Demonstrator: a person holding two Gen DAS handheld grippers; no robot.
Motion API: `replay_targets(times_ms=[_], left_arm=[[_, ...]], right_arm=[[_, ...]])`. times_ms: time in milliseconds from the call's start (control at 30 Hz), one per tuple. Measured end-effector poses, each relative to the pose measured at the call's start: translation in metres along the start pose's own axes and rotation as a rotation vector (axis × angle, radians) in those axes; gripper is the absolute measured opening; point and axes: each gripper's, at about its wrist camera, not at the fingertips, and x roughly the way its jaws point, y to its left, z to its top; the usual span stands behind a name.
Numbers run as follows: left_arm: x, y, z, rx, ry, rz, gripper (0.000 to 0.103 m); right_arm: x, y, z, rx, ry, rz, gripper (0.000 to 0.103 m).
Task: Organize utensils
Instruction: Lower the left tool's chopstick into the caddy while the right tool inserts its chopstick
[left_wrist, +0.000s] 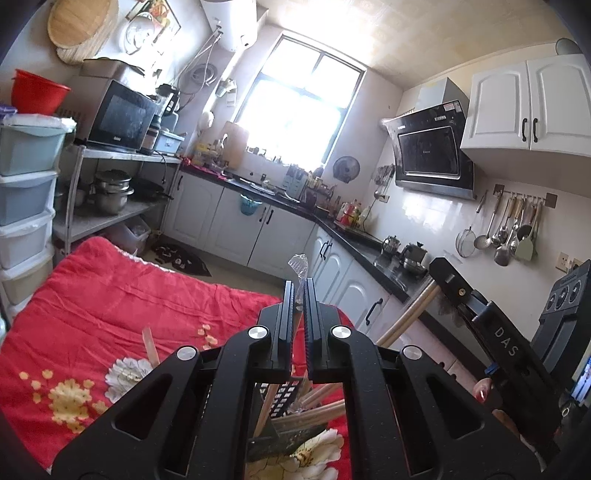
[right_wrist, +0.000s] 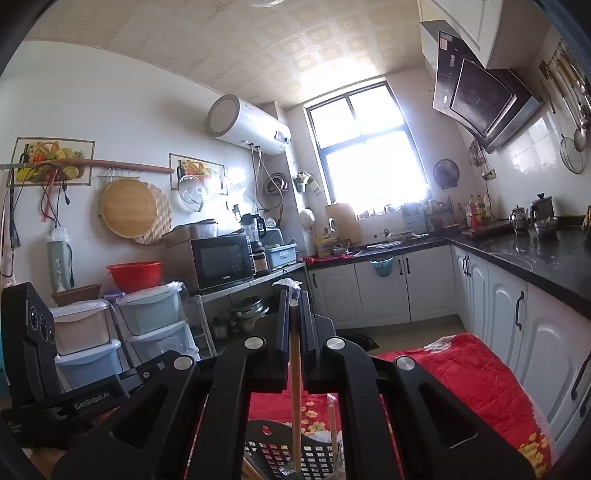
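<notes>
My left gripper (left_wrist: 299, 291) is shut on a clear plastic wrapper (left_wrist: 300, 266) that sticks up past the fingertips. Below it a black perforated utensil basket (left_wrist: 282, 400) holds several wooden chopsticks (left_wrist: 321, 406) on the red floral cloth (left_wrist: 110, 295). My right gripper (right_wrist: 294, 299) is shut on a wrapped wooden chopstick (right_wrist: 294, 387), held upright, with its lower end down in the black basket (right_wrist: 277, 450). The right gripper's body shows at the right of the left wrist view (left_wrist: 491, 321), with wooden sticks (left_wrist: 410, 314) beside it. The left gripper's body shows at the left of the right wrist view (right_wrist: 74, 387).
A table under the red cloth (right_wrist: 472, 373) stands in a kitchen. White cabinets (left_wrist: 340, 269) under a black counter (right_wrist: 535, 258) run along the right. A shelf with a microwave (left_wrist: 122, 114) and stacked plastic drawers (left_wrist: 26, 184) stand at the left.
</notes>
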Motion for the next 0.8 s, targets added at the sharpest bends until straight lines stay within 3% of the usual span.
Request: replay_targets(times_ms=[400,433,500,533,800], left_arm=[[0.009,0.016,-0.022,-0.032,0.062,0.012,0.002],[0.010,0.018,-0.024,-0.038,0.071,0.014,0.002],[0.010,0.021,-0.025,-0.044,0.078,0.019,0.004],[0.010,0.023,-0.025,-0.048,0.081,0.020,0.004],[0.002,0.030,-0.028,-0.071,0.097,0.028,0.040]], right_arm=[[0.018,0.003,-0.037,0.005,0.108,-0.006,0.006],[0.020,0.003,-0.041,0.008,0.133,-0.007,0.009],[0.022,0.003,-0.045,0.020,0.157,-0.015,0.031],[0.022,0.002,-0.047,0.030,0.167,-0.017,0.033],[0.011,-0.001,-0.049,0.060,0.209,-0.037,0.044]])
